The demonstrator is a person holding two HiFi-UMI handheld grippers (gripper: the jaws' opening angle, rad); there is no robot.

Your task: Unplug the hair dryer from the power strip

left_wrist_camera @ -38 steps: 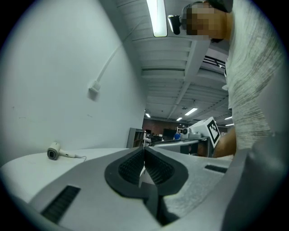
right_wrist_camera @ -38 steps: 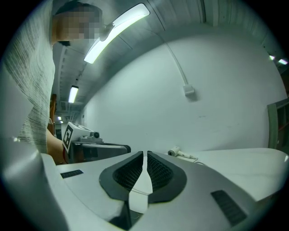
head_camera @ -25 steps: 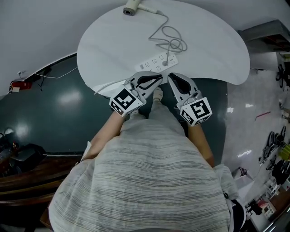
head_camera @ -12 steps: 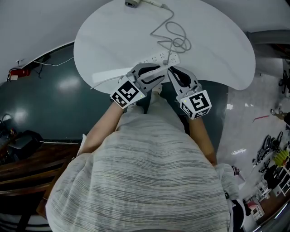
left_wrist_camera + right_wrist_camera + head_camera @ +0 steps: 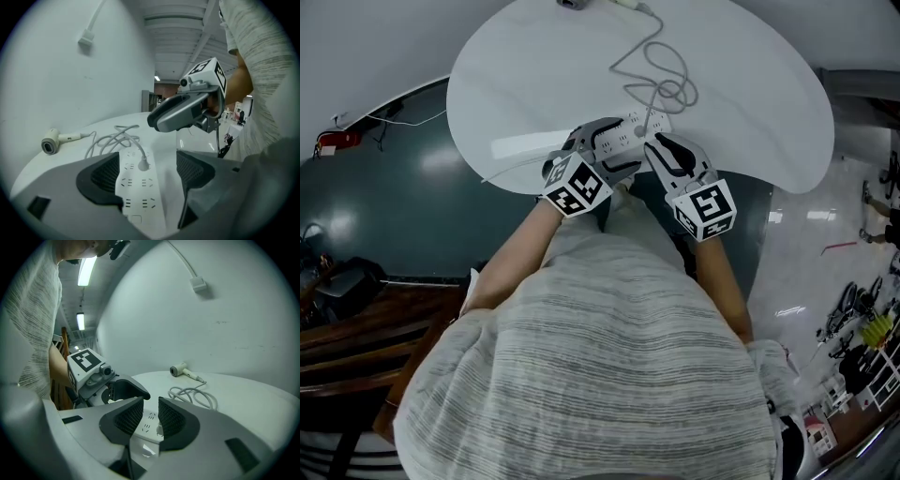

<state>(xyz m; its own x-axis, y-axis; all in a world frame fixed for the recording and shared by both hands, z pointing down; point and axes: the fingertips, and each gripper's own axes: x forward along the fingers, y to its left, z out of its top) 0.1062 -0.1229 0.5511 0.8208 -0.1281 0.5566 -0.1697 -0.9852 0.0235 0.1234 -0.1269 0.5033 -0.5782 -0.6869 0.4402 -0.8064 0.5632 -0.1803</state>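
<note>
A white power strip (image 5: 630, 124) lies near the front edge of the round white table (image 5: 750, 103). One white plug (image 5: 143, 163) sits in it. Its cord (image 5: 661, 80) loops back to the cream hair dryer (image 5: 50, 143) at the table's far edge. My left gripper (image 5: 145, 174) has just been opening; its jaws now stand wide on either side of the strip's near end, pads off it. My right gripper (image 5: 151, 416) hovers just right of it, over the strip near the plug, with its jaws a narrow gap apart and nothing between them.
A wall box with a conduit (image 5: 198, 285) hangs above the far side of the table. Dark green floor (image 5: 403, 216) lies to the left, and a red object with wires (image 5: 330, 142) sits there. The person's striped top fills the lower part of the head view.
Both grippers have come down and forward from in front of the table edge onto the power strip. The left gripper's jaws went from shut to wide apart around the strip.
</note>
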